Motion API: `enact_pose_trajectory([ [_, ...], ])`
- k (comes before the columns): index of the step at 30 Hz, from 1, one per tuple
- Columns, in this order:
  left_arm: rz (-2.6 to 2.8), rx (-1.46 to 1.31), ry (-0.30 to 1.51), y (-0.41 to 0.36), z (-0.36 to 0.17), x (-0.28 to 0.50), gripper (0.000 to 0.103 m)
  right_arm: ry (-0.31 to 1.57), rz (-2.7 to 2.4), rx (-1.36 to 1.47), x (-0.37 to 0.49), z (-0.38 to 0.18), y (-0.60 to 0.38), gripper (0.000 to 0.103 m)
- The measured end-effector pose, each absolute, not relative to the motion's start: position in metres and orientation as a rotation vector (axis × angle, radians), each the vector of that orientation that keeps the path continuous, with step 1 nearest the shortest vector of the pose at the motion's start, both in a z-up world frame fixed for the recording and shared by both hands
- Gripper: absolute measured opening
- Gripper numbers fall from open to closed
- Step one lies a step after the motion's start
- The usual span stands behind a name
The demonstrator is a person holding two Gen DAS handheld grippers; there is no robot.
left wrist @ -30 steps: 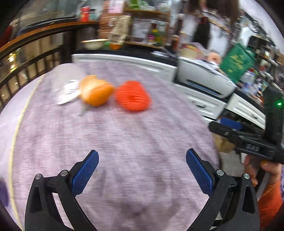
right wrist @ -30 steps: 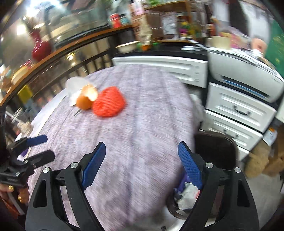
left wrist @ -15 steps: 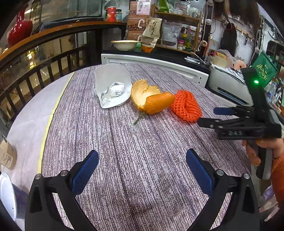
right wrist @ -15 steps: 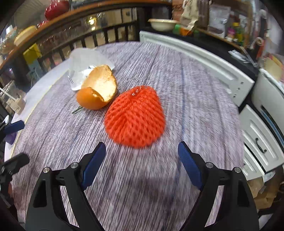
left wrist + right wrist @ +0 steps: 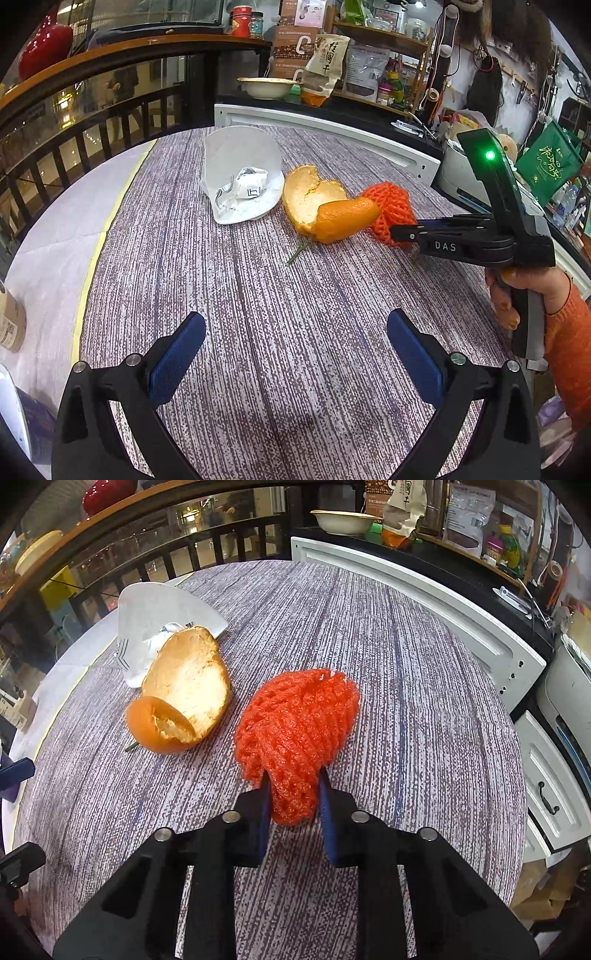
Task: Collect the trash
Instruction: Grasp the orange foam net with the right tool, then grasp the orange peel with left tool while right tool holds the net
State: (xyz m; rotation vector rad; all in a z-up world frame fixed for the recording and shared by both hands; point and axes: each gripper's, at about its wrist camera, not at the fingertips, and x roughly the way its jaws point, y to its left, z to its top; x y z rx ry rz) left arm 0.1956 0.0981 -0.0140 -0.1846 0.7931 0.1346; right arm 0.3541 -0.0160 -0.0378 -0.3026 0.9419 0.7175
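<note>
On the round table [image 5: 406, 686] with its purple-grey streaked cloth, the right gripper [image 5: 291, 797] has its blue pads pinched into the near end of an orange foam fruit net [image 5: 299, 723]; its jaws have just been closing, and the net is squeezed between them while its far part rests on the cloth. Just left of the net lies a large piece of orange peel [image 5: 184, 698], hollow side up, with a thin green stem poking out at its near edge. Behind the peel, touching it, sits a white paper cone [image 5: 155, 627] holding a crumpled white wrapper [image 5: 243, 184]. From the left wrist view, the left gripper [image 5: 295, 354] hovers over bare cloth nearer the table edge, jaws wide and holding nothing, well apart from the trash. A hand [image 5: 524, 291] in an orange sleeve grips the right tool's handle.
</note>
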Motion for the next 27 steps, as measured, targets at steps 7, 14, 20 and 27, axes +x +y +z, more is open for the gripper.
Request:
enact_pose_trajectory([
  [7,0.121,-0.189,0.795,0.095,-0.015,0.205,0.097,0.880,0.688,-0.260,0.347,-0.025,-0.040,0.019],
  [14,0.051,-0.126,0.821,0.082,-0.021,0.233,0.097,0.830,0.686,-0.160,0.327,0.005,-0.092,0.019],
  [20,0.068,-0.074,0.858,0.075,-0.030,0.264,0.097,0.810,0.673,-0.126,0.307,0.013,-0.127,0.019],
  [27,0.109,-0.047,0.885,0.080,-0.038,0.298,0.097,0.789,0.676,-0.122,0.286,0.011,-0.149,0.019],
])
